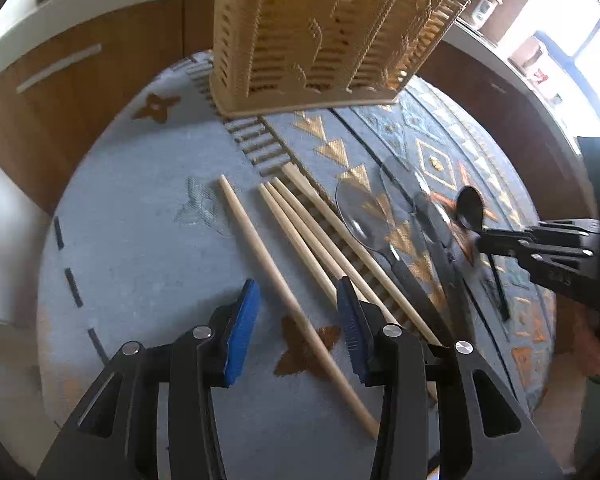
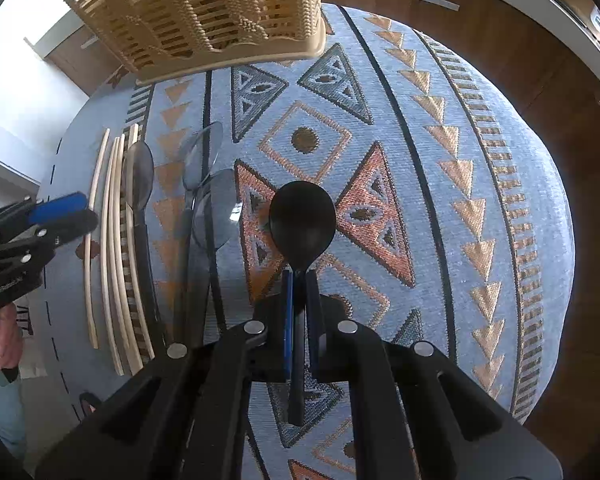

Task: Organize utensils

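Note:
My right gripper (image 2: 299, 280) is shut on the handle of a black spoon (image 2: 302, 216), bowl pointing forward above the patterned cloth; it also shows in the left wrist view (image 1: 470, 208). My left gripper (image 1: 296, 300) is open, its jaws either side of one wooden chopstick (image 1: 284, 292) lying on the cloth. Three more chopsticks (image 1: 320, 240) lie beside it. Clear spoons with dark handles (image 1: 364, 216) lie between the chopsticks and the black spoon. A beige slatted utensil basket (image 1: 320, 36) stands at the far side, also in the right wrist view (image 2: 204, 12).
The round table carries a blue-grey cloth with orange triangles (image 2: 420, 160). Wooden cabinets with a white counter (image 1: 80, 40) stand behind. A person's hand (image 2: 6, 340) holds the left gripper at the left edge.

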The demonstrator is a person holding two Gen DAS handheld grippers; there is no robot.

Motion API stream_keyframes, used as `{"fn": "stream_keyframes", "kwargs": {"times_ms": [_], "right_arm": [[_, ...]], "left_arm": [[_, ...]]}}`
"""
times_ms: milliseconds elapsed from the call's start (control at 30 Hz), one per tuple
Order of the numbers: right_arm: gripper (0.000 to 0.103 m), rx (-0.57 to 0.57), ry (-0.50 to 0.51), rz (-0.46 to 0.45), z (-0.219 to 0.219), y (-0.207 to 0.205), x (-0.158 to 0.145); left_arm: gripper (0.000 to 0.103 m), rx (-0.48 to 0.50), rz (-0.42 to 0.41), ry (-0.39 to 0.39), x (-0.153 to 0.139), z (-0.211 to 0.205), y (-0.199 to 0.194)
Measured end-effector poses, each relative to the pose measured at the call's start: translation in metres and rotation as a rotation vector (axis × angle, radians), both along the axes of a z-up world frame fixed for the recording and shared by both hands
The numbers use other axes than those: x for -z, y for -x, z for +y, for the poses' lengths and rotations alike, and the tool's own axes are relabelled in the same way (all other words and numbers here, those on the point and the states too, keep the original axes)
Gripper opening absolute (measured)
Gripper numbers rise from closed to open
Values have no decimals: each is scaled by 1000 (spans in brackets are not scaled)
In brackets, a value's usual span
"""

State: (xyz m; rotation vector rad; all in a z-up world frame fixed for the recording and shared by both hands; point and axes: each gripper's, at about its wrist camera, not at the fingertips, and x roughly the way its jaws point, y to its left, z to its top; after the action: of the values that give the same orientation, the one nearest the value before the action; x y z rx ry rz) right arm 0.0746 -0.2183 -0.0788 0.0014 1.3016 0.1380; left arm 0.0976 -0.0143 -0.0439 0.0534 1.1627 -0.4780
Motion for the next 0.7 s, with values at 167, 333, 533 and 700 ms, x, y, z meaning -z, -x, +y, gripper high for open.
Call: {"fn": "stream_keyframes", "kwargs": {"times_ms": [167, 333, 533, 700], "right_arm": [[5, -13, 31, 2, 9, -2, 5], [5, -23, 41, -18, 26, 7, 3], [5, 9, -9, -57, 18, 12, -15], [5, 54, 3, -29, 3, 5, -9]], "left_arm": [[3, 32, -48, -110, -2, -19, 6], [0, 45, -109, -146, -3, -25, 14], [0, 31, -103, -38, -19, 9, 17], [0, 36, -27, 25, -13, 24, 7]]}}
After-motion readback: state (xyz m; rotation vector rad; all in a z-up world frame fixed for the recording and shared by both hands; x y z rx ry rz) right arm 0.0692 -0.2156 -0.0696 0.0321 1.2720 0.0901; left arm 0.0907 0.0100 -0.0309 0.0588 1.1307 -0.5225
